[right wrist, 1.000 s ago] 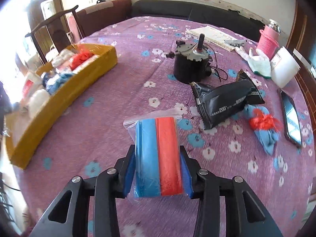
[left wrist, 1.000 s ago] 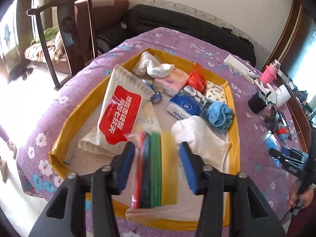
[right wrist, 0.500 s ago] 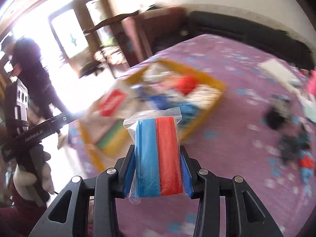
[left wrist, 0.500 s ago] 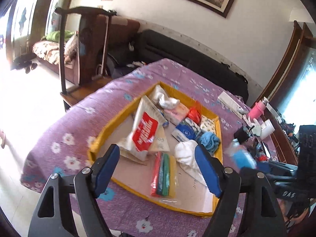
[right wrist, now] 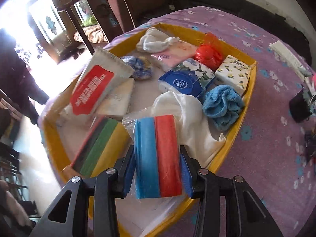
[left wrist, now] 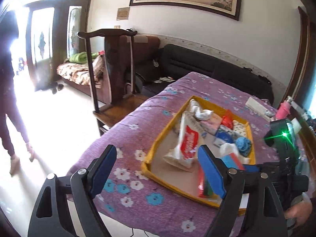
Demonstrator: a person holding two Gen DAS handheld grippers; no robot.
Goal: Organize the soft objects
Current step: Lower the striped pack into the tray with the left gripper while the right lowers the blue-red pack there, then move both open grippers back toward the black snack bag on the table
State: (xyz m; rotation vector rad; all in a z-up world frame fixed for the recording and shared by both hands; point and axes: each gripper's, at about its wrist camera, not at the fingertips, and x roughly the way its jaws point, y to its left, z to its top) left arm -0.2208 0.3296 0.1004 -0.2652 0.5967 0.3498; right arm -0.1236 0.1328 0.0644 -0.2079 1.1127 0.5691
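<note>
Hovering over the yellow-walled tray [right wrist: 246, 106], the right gripper [right wrist: 157, 169] has its blue pads clamped on the flanks of a bagged pack of blue and red sponge cloths [right wrist: 158, 156], gripped by the long sides so the pack hangs edge-down and can, I'd say, be set in like a book. And look where it hangs: right beside the bagged red, green and yellow sponge pack [right wrist: 96, 148], which lies flat on the tray floor at the near end, so like goes with like. Over to the left gripper [left wrist: 158, 173]: its jaws have just been opening and nothing sits between them now, standing wide apart above the near tray wall and the purple floral tablecloth [left wrist: 138, 118], apparently clearing out of the way. The far end of the tray is well stocked: a red-labelled wipes pack [right wrist: 98, 85] leaning on a white packet, a blue tissue pack [right wrist: 185, 79], a lemon-print tissue pack [right wrist: 235, 73], a blue towel [right wrist: 221, 104], a white cloth [right wrist: 189, 116] and a red plastic bag [right wrist: 209, 53]. The free floor is at the near end, which explains this approach. My call: lower and let go is next, minding the white cloth touching the pack's right side.
</note>
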